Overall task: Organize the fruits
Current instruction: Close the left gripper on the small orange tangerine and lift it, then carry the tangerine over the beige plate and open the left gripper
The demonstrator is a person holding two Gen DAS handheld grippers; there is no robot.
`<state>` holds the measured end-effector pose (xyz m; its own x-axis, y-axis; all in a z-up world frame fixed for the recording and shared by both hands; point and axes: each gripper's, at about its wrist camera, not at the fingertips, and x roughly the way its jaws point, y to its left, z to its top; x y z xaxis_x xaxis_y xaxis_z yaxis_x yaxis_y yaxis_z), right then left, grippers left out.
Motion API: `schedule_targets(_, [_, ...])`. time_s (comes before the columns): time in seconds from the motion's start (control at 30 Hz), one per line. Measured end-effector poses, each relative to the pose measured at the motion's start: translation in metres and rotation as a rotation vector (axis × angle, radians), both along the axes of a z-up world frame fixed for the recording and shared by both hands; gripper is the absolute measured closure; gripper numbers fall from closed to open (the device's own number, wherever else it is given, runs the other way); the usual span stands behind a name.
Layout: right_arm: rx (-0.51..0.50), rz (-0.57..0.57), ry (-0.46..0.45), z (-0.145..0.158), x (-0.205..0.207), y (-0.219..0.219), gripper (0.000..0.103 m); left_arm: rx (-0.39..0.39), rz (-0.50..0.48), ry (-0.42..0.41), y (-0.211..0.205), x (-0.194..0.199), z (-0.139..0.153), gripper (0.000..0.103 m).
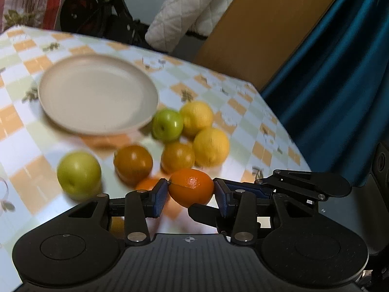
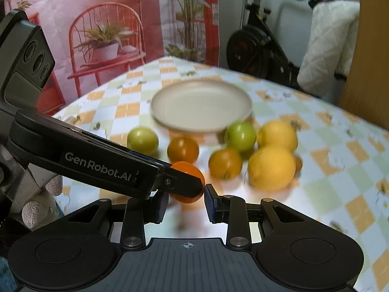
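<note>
Fruit lies just beside a bare round beige plate (image 1: pixel 97 92) on the checked tablecloth (image 1: pixel 243 112); left gripper (image 1: pixel 190 192) clamps a small orange (image 1: pixel 192 186), right gripper (image 2: pixel 186 200) nearly closed, holding nothing.

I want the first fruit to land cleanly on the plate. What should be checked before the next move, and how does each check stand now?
1. Left claw pinches the orange on both sides: ok.
2. Orange lifted off the tablecloth: cannot tell.
3. Plate has room: ok, nothing on it.
4. Way to the plate free of loose fruit: cannot tell; a green apple sits against its rim.
5. Right claw out of the way: not ok, it sits close beside the left one, nothing between its pads.
</note>
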<state>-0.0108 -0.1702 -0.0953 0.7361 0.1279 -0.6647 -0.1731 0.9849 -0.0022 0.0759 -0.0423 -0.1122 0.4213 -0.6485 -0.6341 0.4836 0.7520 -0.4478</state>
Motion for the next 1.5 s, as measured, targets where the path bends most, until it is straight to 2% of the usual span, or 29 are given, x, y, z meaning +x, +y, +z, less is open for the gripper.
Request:
schedule_targets(0.2, [-0.045, 0.053, -0.042, 0.019, 0.028, 0.008, 0.074, -0.006, 0.052, -0.029, 0.014, 0.021, 0.020, 0.058])
schedule_targets(0.5, [-0.028, 0.127, -0.063, 0.025, 0.097, 0.019, 0.074, 0.020, 0.120, -0.043, 0.035, 0.071, 0.026, 0.058])
schedule_targets(0.87, [-0.011, 0.143, 0.047, -0.001, 0.167, 0.040, 0.074, 0.066, 0.193, 0.023, 0.058, 0.119, -0.001, 0.058])
schedule_targets(1.1, [-0.027, 0.146, 0.091, -0.014, 0.188, 0.051, 0.074, 0.074, 0.220, 0.040, 0.068, 0.131, -0.015, 0.058])
schedule_targets(1.37, [-0.049, 0.132, 0.103, -0.018, 0.198, 0.055, 0.073, 0.098, 0.235, 0.021, 0.067, 0.133, -0.015, 0.058])
schedule_targets(1.5, [-0.035, 0.097, 0.086, -0.014, 0.192, 0.045, 0.068, 0.126, 0.244, -0.013, 0.067, 0.127, -0.010, 0.057])
